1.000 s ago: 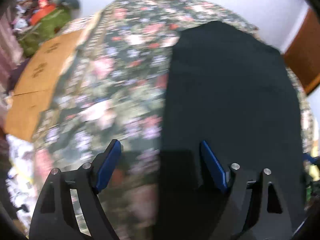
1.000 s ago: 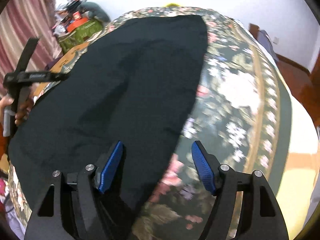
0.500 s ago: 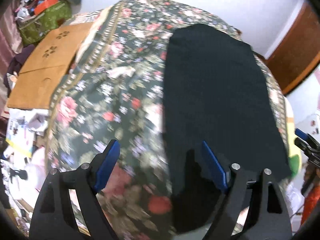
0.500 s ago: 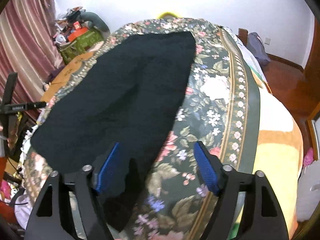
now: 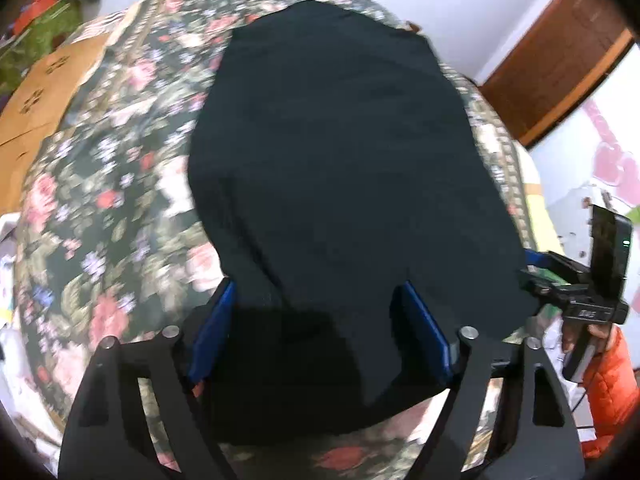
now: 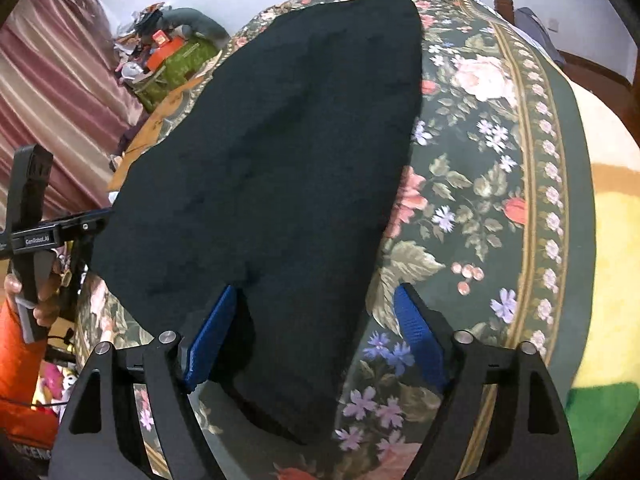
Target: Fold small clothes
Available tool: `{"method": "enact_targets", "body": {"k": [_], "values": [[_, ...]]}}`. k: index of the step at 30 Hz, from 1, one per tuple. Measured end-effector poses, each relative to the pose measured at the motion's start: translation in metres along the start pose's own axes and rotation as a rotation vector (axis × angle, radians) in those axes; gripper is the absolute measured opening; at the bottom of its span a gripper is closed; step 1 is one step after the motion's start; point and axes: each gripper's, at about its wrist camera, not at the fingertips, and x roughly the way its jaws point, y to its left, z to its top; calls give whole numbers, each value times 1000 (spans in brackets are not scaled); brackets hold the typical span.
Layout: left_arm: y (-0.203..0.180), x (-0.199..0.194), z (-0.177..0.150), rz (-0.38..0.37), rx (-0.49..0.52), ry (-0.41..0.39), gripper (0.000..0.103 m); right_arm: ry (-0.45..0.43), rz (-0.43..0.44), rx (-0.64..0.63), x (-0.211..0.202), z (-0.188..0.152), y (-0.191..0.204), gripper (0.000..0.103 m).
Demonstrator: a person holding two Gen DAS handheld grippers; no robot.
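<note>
A black garment (image 5: 340, 168) lies spread flat on a floral bedspread (image 5: 112, 184). My left gripper (image 5: 318, 320) hovers over the garment's near edge. Its jaws are closing, with black cloth below and between them, and the blue pads (image 5: 212, 332) do not pinch it. My right gripper (image 6: 316, 328) hangs over the near right corner of the garment (image 6: 288, 152). Its jaws are also closing, with the cloth's edge between them and not gripped. Each view shows the other gripper (image 5: 576, 280) (image 6: 32, 236) in a hand with an orange sleeve.
A cardboard box (image 5: 40, 92) lies beside the bed on the left. A green bag with clutter (image 6: 176, 64) and a striped curtain (image 6: 60, 100) are at the far left. A wooden door (image 5: 560, 60) stands on the right. A yellow and orange blanket (image 6: 608, 200) lies right of the bedspread.
The left gripper has shifted right from the floral cover onto the garment's near edge. The right gripper has moved closer over the near right corner. Both pairs of jaws look slightly narrower.
</note>
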Motion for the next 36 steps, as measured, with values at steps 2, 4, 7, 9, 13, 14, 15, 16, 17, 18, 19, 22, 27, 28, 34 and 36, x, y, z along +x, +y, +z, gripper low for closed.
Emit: {"method": "enact_targets", "body": {"k": [2, 4, 7, 9, 13, 14, 15, 16, 17, 18, 19, 22, 27, 28, 34, 36], "values": [[-8, 4, 3, -6, 16, -14, 64, -13, 6, -19, 3, 3, 5, 65], [-13, 8, 9, 0, 17, -28, 46, -23, 14, -37, 6, 7, 9, 54], [-11, 10, 16, -38, -26, -27, 16, -30, 38, -69, 8, 11, 16, 27], [-10, 9, 19, -43, -32, -16, 13, -29, 47, -96, 9, 12, 23, 15], [-13, -4, 17, -12, -12, -34, 11, -60, 47, -132, -3, 16, 26, 11], [-13, -11, 17, -13, -11, -43, 11, -71, 55, -132, -7, 17, 24, 11], [-13, -16, 17, -19, -11, -49, 11, -87, 65, -134, -13, 20, 25, 11], [-13, -24, 19, -33, -14, -55, 11, -98, 71, -138, -17, 22, 26, 11], [-14, -29, 20, -44, -14, -61, 10, -111, 79, -145, -23, 26, 28, 11], [-17, -37, 24, -50, -7, -72, 10, -123, 83, -152, -27, 28, 30, 11], [-20, -42, 27, -47, 2, -78, 10, -136, 85, -158, -31, 32, 33, 11], [-29, -56, 41, -44, 28, -98, 10, -173, 92, -178, -43, 45, 36, 11], [-35, -67, 83, -57, 14, -111, 10, -238, 81, -190, -56, 71, 35, 11], [-34, -68, 90, -65, 4, -111, 10, -250, 77, -190, -57, 80, 34, 11], [-24, -54, 151, -54, -31, -116, 10, -280, 64, -156, -53, 135, 18, 11], [-18, -41, 168, -43, -41, -108, 10, -276, 49, -135, -44, 155, 11, 11]]}}
